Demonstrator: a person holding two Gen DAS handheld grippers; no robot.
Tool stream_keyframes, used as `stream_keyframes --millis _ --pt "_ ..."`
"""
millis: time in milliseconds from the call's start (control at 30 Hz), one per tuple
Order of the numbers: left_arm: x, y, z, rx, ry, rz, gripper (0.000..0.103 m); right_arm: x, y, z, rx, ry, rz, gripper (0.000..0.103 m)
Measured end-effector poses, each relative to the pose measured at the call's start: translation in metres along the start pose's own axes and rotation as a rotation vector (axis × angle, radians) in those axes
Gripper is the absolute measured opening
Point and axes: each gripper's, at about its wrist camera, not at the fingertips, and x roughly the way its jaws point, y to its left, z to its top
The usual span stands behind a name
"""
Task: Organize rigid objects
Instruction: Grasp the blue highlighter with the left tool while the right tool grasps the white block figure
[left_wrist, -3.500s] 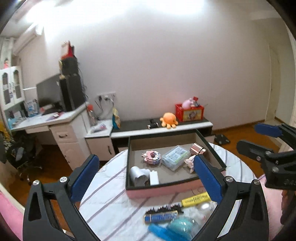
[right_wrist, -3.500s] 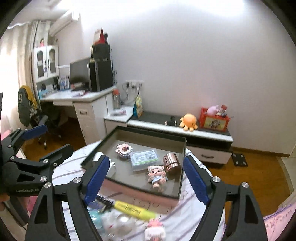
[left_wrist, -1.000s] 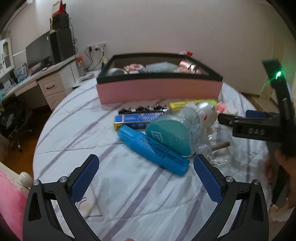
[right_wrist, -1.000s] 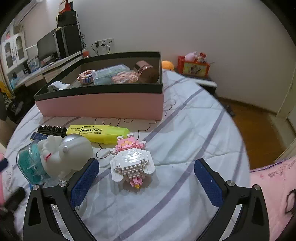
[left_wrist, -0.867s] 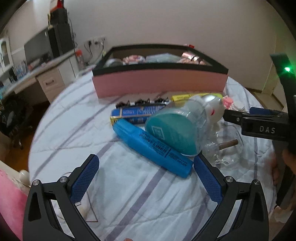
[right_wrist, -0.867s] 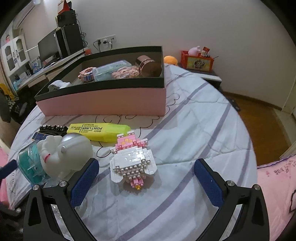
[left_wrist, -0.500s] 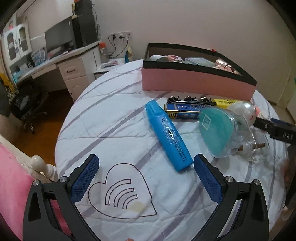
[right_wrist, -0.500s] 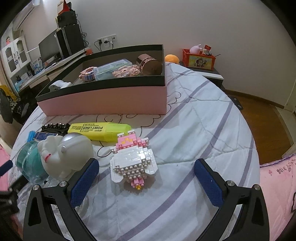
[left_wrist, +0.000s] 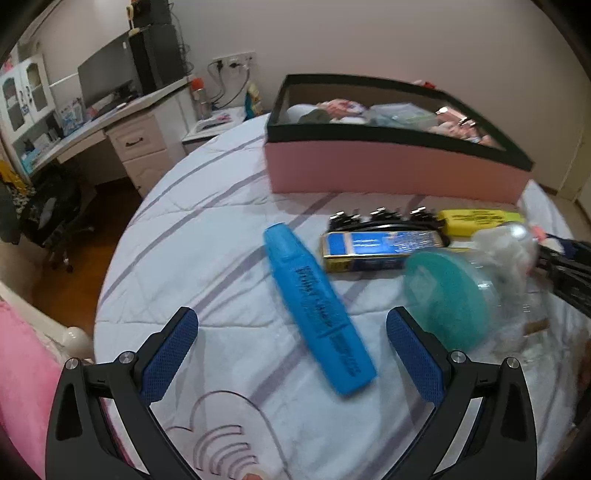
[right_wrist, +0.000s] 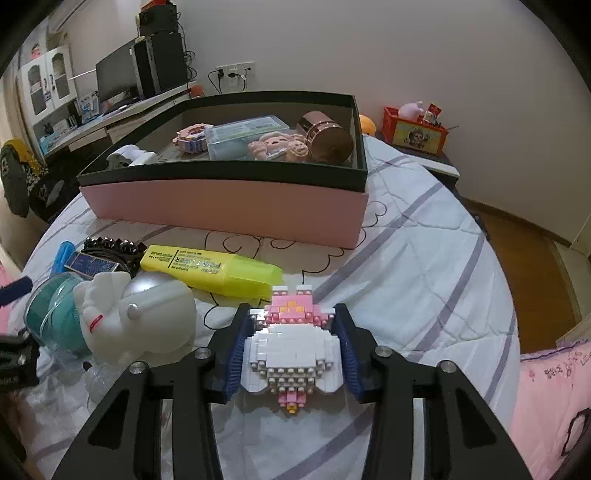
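A pink and white brick figure (right_wrist: 291, 350) lies on the quilted table. My right gripper (right_wrist: 291, 317) has its jaws closing on it, and both blue pads touch its sides. My left gripper (left_wrist: 291, 325) is open, just above the cloth, with the near end of a blue highlighter (left_wrist: 317, 314) lying between its fingers, untouched. The pink box with a black rim (right_wrist: 221, 199) stands behind and holds several toys, a clear case and a copper tin. A yellow highlighter (right_wrist: 210, 271) lies in front of the box.
A blue and gold packet (left_wrist: 376, 249), black hair clips (left_wrist: 380, 218), a clear jar with a teal lid (left_wrist: 443, 299) and a white figurine (right_wrist: 136, 314) crowd the middle. The round table edge drops to wooden floor. A desk and chair stand at the left.
The right jaws have gone from wide open to closed against the brick figure. The left gripper has shifted across the table, so the blue highlighter now lies closer, between its fingers.
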Motion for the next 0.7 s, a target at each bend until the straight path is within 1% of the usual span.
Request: stream_keyframes --millis 33,167,333,367,400,433,467,500,533,567,700 --pt "0.001 0.003 -0.001 -0.006 0.003 0.011 0.103 -0.004 0.000 -0.003 -0.003 -0.005 -0.004 0.045" --pt "0.005 0.017 -0.001 -0.066 0.014 -0.012 0.103 -0.017 -0.003 -0.019 0.006 -0.006 -0.037 0.045" --pt "0.012 0.013 0.005 -0.077 0.012 -0.008 0.103 -0.021 -0.003 -0.030 0.021 -0.034 -0.051 0.045" --pt "0.013 0.013 0.006 -0.074 0.007 0.006 0.099 -0.022 -0.002 -0.030 0.021 -0.032 -0.054 0.045" --pt "0.013 0.013 0.005 -0.069 0.004 0.008 0.093 -0.023 -0.002 -0.031 0.022 -0.034 -0.053 0.045" --pt "0.010 0.015 0.004 -0.068 -0.010 -0.014 0.088 -0.024 -0.003 -0.032 0.024 -0.034 -0.051 0.045" --pt "0.009 0.015 0.003 -0.065 -0.020 -0.021 0.073 -0.025 -0.003 -0.034 0.025 -0.033 -0.050 0.045" --pt "0.007 0.016 0.002 -0.052 -0.023 -0.018 0.067 -0.025 -0.003 -0.035 0.026 -0.035 -0.049 0.045" --pt "0.005 0.016 0.000 -0.032 -0.030 -0.018 0.064 -0.027 -0.004 -0.037 0.030 -0.035 -0.048 0.045" --pt "0.004 0.016 -0.001 -0.017 -0.036 -0.032 0.054 -0.028 -0.004 -0.038 0.032 -0.036 -0.048 0.046" --pt "-0.001 0.019 -0.005 0.003 -0.057 -0.041 0.034 -0.031 -0.004 -0.042 0.038 -0.041 -0.049 0.046"
